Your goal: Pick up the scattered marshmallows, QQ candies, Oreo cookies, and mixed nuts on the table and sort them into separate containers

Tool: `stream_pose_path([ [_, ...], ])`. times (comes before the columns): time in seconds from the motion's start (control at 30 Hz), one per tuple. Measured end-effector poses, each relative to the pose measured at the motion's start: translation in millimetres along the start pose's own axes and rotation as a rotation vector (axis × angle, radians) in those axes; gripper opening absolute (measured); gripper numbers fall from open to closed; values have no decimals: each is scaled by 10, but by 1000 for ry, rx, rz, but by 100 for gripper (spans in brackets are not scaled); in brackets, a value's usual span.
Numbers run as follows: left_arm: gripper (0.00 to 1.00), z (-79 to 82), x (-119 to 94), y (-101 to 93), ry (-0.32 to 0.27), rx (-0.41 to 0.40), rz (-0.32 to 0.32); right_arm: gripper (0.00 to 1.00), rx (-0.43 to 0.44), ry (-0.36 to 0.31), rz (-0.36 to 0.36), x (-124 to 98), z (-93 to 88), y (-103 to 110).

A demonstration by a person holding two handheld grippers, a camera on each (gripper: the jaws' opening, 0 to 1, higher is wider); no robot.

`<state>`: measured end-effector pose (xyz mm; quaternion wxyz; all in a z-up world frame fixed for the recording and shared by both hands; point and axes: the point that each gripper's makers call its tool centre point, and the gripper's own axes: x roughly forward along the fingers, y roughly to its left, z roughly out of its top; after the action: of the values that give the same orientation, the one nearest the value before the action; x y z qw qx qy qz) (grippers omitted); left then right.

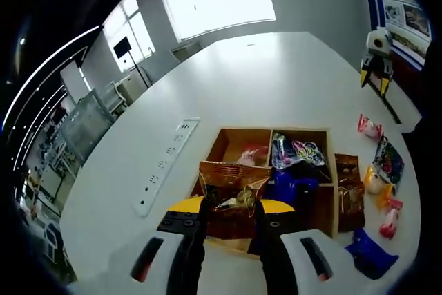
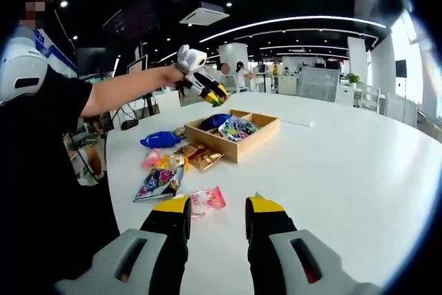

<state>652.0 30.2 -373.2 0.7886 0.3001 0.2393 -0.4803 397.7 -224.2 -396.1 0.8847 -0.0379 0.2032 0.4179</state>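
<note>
My left gripper (image 1: pixel 231 213) is shut on a brown and gold nut packet (image 1: pixel 231 183), held over the near-left part of a wooden compartment box (image 1: pixel 324 202). In the box lie a pink packet (image 1: pixel 250 155), a colourful candy packet (image 1: pixel 297 151) and blue packets (image 1: pixel 289 188). My right gripper (image 2: pixel 215 213) is open just above the white table, with a pink packet (image 2: pixel 207 200) lying just beyond its left jaw. In the right gripper view a person's arm holds the left gripper (image 2: pixel 206 86) above the box (image 2: pixel 250 141). The right gripper (image 1: pixel 376 82) also shows at the far right of the left gripper view.
Loose packets lie between the box and my right gripper: brown ones (image 2: pixel 200 157), a colourful one (image 2: pixel 159 183), a blue one (image 2: pixel 160 139) and small pink ones (image 2: pixel 153 159). A white power strip (image 1: pixel 166 164) lies left of the box. The person (image 2: pixel 48 170) stands at the table's edge.
</note>
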Motion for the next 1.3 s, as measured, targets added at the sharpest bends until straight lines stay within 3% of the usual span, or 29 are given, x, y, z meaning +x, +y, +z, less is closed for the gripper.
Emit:
stream_pose_path([
  [0.43,34,-25,102,122,26,15,25,28,-4,1,-7,-7,48,-13],
  [0.5,40,-38,111,160,25,-35,42,28,-5,2,-7,-4,48,-8],
  [0.6,59,-5,84,199,2,-92,71,28,-4,6,-8,-4,36,-10],
  [1.3,56,56,-253,-7,-22,-97,86,28,-24,-16,15,14,106,137],
])
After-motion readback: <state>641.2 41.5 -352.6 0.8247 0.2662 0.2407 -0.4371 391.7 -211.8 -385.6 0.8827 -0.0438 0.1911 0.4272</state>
